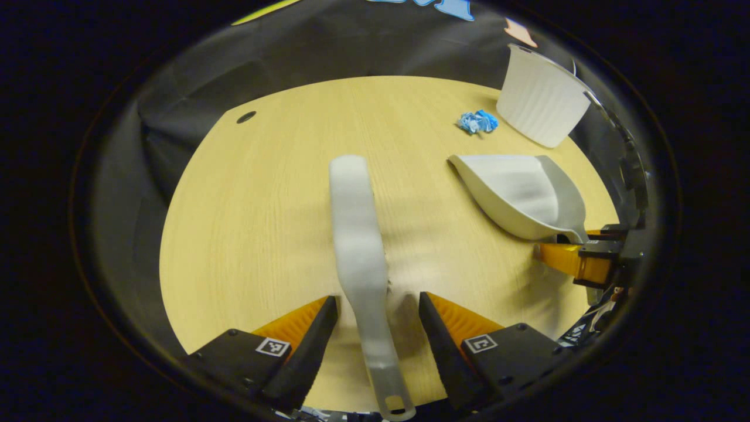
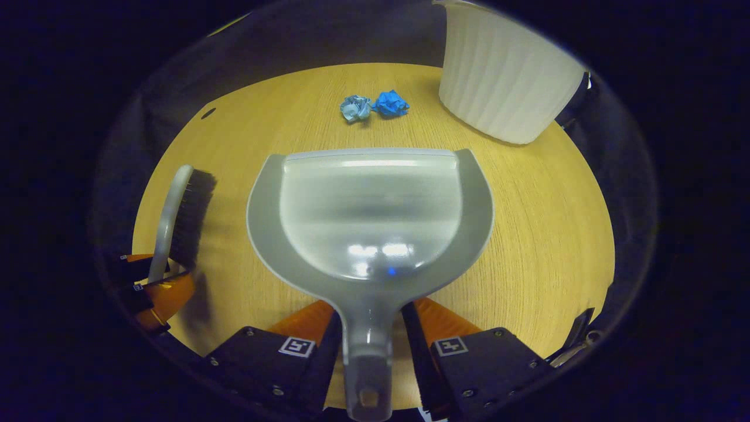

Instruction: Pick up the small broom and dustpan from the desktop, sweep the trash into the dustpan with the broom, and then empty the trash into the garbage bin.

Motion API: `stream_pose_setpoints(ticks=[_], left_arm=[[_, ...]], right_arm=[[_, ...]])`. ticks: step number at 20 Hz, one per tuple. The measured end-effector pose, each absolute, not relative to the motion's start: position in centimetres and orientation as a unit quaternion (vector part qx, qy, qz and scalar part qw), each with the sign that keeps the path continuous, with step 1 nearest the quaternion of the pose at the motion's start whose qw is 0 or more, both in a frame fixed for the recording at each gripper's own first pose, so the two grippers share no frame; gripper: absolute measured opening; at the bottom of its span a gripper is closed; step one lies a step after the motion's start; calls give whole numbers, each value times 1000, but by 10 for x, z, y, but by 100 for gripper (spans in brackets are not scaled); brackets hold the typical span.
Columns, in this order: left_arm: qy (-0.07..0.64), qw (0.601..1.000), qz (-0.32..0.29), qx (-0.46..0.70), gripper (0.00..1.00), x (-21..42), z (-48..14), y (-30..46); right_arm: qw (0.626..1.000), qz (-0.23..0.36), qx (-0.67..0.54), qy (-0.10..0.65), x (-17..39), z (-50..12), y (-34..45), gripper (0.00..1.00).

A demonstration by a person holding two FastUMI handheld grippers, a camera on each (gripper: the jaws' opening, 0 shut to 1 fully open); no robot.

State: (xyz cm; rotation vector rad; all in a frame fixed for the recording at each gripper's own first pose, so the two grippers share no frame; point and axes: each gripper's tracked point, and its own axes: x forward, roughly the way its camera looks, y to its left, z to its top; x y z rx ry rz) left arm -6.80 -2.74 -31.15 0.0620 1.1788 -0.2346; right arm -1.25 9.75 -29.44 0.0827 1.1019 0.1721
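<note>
Left gripper view. The left gripper (image 1: 378,319) appears at the bottom centre, its two fingers spread to either side of the handle of the small broom (image 1: 363,258), with a visible gap on each side (neither finger presses on it). The broom runs from the bottom edge up the middle of the frame, lying on the wooden desktop (image 1: 258,211). At right of centre the dustpan (image 1: 515,193) sits with its handle end at the right gripper (image 1: 577,252), seen at the right edge. Crumpled blue paper trash (image 1: 477,121) lies in the upper right, just beside the white ribbed garbage bin (image 1: 542,99).

Right gripper view. The right gripper (image 2: 369,337) occupies the bottom centre, its fingers closed against both sides of the dustpan (image 2: 369,211) handle. The pan fills the middle of the frame, mouth toward the top. Beyond its front edge, apart from it, lie the two blue paper wads (image 2: 375,106) in the upper centre; the garbage bin (image 2: 504,76) stands in the upper right. At the left edge the broom (image 2: 184,211) shows its dark bristles, with the left gripper (image 2: 155,287) at its handle.
</note>
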Motion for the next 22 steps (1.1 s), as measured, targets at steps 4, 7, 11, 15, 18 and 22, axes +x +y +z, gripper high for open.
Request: stream_pose_setpoints(ticks=[4, 7, 11, 15, 18, 22], left_arm=[[553, 826, -105, 27, 67, -65, -317, -28], [554, 826, -104, 24, 58, -64, -321, -28], [544, 833, -99, 23, 41, -58, -325, -22], [533, 839, -110, 20, 35, -46, -325, -17], [539, 833, -122, 17, 35, -42, -323, -19], [545, 826, -143, 20, 35, -23, -314, -27]], right_arm=[[858, 85, 29, 506, -9, -293, 95, 39], [868, 93, 22, 487, -7, -294, 94, 36], [876, 101, 27, 471, -9, -291, 93, 36], [880, 109, 24, 462, -12, -290, 90, 36], [881, 111, 20, 459, -9, -290, 84, 36], [886, 109, 10, 450, 0, -286, 66, 36]])
